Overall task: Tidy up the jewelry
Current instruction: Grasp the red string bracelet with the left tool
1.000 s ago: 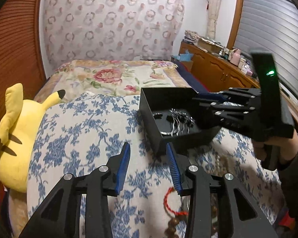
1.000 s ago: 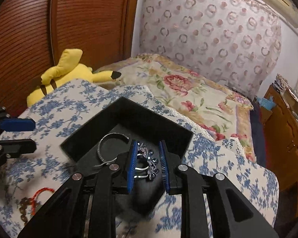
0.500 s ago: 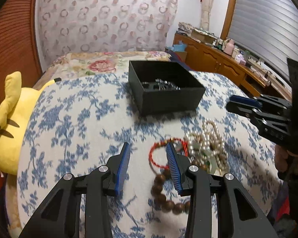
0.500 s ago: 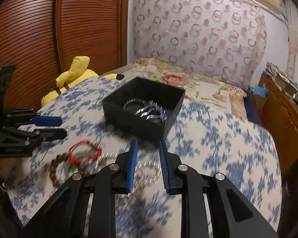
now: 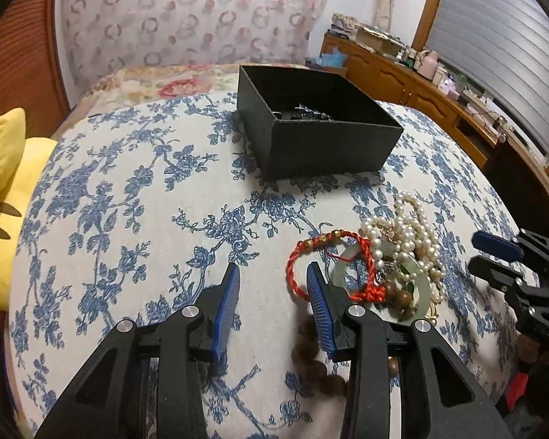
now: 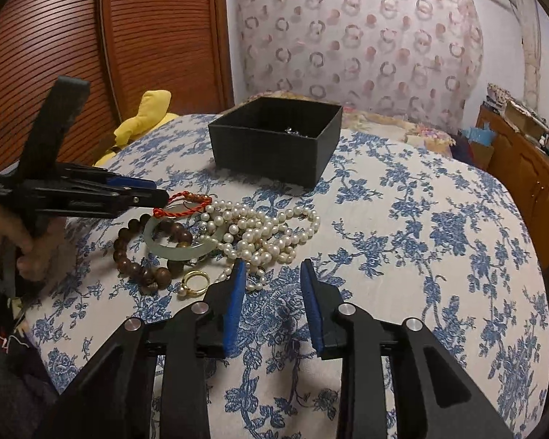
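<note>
A black open box [image 5: 322,139] [image 6: 274,146] stands on the floral cloth with silver jewelry inside. Nearer lies a pile: a red cord bracelet [image 5: 303,256] [image 6: 186,206], a pale jade bangle [image 5: 422,292] [image 6: 179,248], a pearl necklace [image 5: 413,230] [image 6: 263,230], brown wooden beads [image 5: 311,358] [image 6: 135,259] and a gold ring [image 6: 195,280]. My left gripper [image 5: 272,274] is open and empty, its right finger by the red bracelet; it also shows in the right wrist view [image 6: 150,192]. My right gripper [image 6: 270,270] is open and empty just right of the pile, also in the left wrist view [image 5: 490,256].
A yellow plush toy [image 5: 0,197] [image 6: 142,117] lies at the left edge of the cloth. A padded headboard [image 6: 354,36] and floral bedding are behind the box. A wooden dresser [image 5: 420,84] with clutter runs along the right wall.
Both grippers have pulled back from the box and dropped toward the jewelry pile. The right gripper's jaws have opened wider. The left gripper's right finger now reaches the red bracelet.
</note>
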`<state>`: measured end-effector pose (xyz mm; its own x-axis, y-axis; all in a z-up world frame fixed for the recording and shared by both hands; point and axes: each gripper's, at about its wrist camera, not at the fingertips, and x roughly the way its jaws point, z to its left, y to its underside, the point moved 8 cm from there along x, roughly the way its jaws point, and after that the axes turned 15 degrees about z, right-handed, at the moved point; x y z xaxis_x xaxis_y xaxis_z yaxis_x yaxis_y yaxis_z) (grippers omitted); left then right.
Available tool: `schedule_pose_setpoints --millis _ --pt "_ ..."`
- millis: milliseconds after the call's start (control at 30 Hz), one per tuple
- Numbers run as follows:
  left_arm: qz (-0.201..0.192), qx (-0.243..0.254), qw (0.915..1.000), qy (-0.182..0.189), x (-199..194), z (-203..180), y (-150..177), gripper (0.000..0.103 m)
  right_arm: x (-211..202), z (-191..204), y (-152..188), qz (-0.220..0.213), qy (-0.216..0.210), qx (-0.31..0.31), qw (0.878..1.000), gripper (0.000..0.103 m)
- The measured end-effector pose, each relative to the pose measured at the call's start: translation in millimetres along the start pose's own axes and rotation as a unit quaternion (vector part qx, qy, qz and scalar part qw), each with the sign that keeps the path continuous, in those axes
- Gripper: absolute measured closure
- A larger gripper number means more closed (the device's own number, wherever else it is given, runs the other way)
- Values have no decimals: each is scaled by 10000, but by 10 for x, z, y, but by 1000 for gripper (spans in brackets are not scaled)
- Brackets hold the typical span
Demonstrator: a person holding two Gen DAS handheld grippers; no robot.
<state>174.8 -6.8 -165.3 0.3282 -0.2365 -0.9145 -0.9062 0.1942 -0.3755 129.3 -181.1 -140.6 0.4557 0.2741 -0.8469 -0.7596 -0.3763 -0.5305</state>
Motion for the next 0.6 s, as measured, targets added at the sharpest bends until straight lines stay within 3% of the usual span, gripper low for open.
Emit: schedule_pose_setpoints --millis 367,433,500,567,600 --pt "58 344 9988 -333 98 -145 -157 68 0 -5 88 -70 -83 106 9999 70" --pt "24 473 9979 -452 110 -190 -166 73 2 -3 89 -65 -105 114 9999 70" --pt "-36 581 9966 -590 116 -213 -172 88 -3 0 92 -71 -117 105 9999 70" --pt "-27 667 9965 -497 112 -247 -164 101 2 3 92 -57 -136 104 9998 70" --pt "-23 680 9965 -480 107 -252 -157 101 5 3 91 -53 -139 102 9998 70"
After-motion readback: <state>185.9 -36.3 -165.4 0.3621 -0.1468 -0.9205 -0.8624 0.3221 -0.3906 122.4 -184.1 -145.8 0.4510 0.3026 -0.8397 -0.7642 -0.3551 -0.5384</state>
